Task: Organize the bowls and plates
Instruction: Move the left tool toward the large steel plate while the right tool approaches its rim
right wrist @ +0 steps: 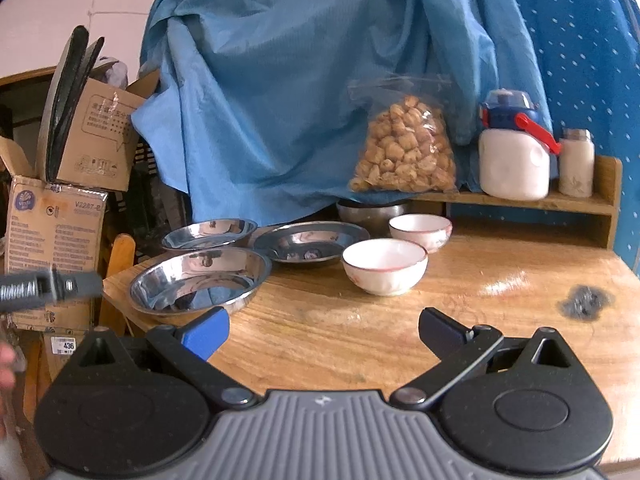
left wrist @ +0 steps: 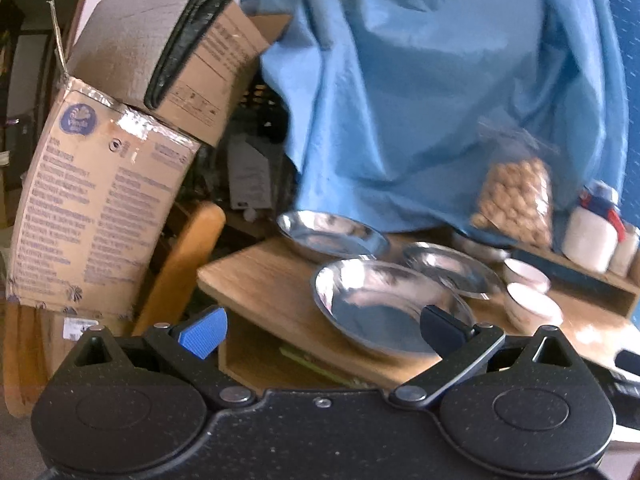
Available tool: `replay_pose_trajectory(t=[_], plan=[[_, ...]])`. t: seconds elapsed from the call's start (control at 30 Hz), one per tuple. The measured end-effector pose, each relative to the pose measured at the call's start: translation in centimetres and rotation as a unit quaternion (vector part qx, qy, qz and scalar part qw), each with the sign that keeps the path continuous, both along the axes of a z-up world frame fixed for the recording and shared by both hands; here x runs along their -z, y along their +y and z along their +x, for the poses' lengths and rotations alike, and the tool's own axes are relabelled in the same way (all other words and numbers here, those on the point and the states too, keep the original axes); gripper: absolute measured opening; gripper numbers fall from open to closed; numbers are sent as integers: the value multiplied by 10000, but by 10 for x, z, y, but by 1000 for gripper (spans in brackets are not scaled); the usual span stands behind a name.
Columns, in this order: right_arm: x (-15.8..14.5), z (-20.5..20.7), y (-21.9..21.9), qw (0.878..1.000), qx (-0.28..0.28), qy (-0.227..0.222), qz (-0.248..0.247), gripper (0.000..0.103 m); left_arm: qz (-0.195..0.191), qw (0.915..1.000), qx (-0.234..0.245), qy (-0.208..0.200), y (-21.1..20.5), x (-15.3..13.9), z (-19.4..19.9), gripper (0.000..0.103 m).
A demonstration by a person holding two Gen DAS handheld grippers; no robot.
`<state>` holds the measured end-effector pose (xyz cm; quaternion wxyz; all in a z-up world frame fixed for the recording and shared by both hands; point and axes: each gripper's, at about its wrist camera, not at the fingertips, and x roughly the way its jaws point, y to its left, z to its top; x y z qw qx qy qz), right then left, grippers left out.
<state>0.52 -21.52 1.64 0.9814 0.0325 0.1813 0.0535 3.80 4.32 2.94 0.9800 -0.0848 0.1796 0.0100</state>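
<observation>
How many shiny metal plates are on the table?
3: nearest plate at the table's left edge, left rear plate behind it, middle plate beside the white bowls. A steel bowl sits further back.

The left claw (left wrist: 322, 330) was wide open and held nothing. Three shiny metal plates (left wrist: 384, 308) sat on the wooden counter (left wrist: 260, 284). Two white bowls (left wrist: 532, 306) sat beside them. A blue cloth (left wrist: 420, 100) hung behind.

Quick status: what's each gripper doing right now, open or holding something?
Left gripper: open, holding nothing, near the closest steel plate.
Right gripper: open, holding nothing, over the wooden table.
</observation>
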Motion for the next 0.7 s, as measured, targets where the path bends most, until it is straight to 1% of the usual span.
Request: replay_pose_trajectory(t=[0.07, 0.2, 0.23, 0.33, 0.4, 0.47, 0.53, 0.57, 0.7], plan=[[-6, 8, 2, 9999, -100, 15, -72, 103, -15, 10000, 39, 40, 7, -6, 15, 102], [-17, 30, 9, 9990, -366, 118, -226, 103, 216, 9998, 12, 49, 15, -20, 46, 102], [-22, 39, 11, 9984, -469, 189, -241, 103, 277, 9996, 14, 60, 17, -23, 56, 102], [-34, 65, 13, 9966, -734, 354, -149, 103, 270, 9995, 108, 121, 22, -28, 81, 102], [-47, 87, 15, 9949, -895, 458, -80, 103, 184, 9994, 221, 199, 25, -31, 98, 102], [-59, 111, 18, 9927, -1090, 512, -33, 103, -13, 9993, 244, 292, 30, -31, 117, 102], [-67, 135, 23, 9910, -1217, 548, -36, 103, -20, 9985, 244, 481, 30, -28, 136, 102], [-68, 150, 27, 9901, -1271, 587, -60, 103, -41, 9979, 221, 600, 31, -26, 146, 102], [-62, 194, 41, 9881, -1288, 831, -140, 103, -456, 9941, 401, 897, 38, -19, 180, 102]])
